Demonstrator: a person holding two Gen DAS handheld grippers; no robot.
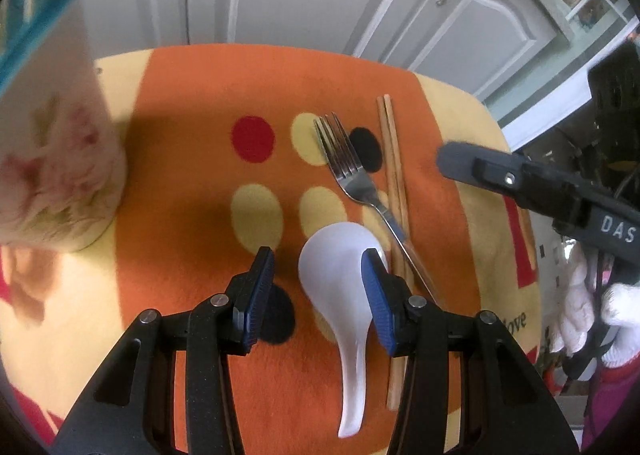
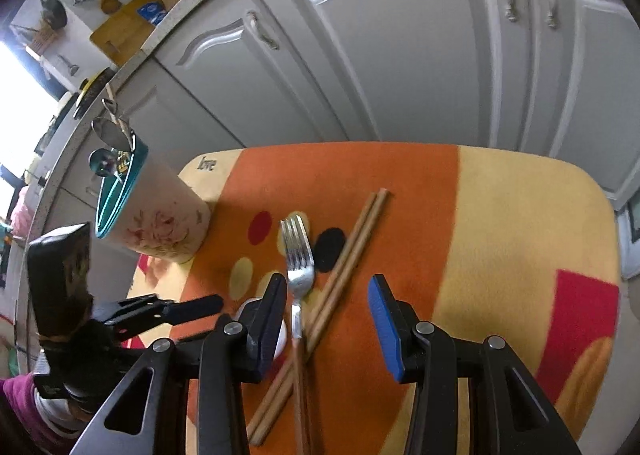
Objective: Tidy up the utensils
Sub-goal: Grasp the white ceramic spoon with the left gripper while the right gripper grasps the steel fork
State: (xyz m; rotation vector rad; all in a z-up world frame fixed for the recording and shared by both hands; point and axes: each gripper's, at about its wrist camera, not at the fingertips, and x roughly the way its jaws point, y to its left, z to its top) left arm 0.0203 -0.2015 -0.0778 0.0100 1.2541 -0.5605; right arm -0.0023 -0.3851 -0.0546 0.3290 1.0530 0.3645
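A white ceramic spoon point(image 1: 336, 287) lies on the orange cloth, bowl away from me. My left gripper point(image 1: 318, 255) hovers open over it, its right pad above the edge of the bowl. To the right of the spoon a steel fork point(image 1: 352, 171) lies across a pair of wooden chopsticks point(image 1: 394, 183). My right gripper point(image 2: 326, 281) stands open above the fork point(image 2: 298, 255) and chopsticks point(image 2: 352, 243), touching neither. A floral holder cup point(image 2: 160, 223) with a teal rim stands at the left with several utensils in it. The spoon point(image 2: 281, 335) is mostly hidden behind my finger there.
The table is covered by an orange and yellow cloth point(image 1: 192, 103) with coloured dots. Grey cabinet doors point(image 2: 400, 55) stand close behind its far edge. The other gripper point(image 1: 460, 163) reaches in from the right, held by a white-gloved hand point(image 1: 624, 307). The holder cup point(image 1: 56, 159) looms at the left.
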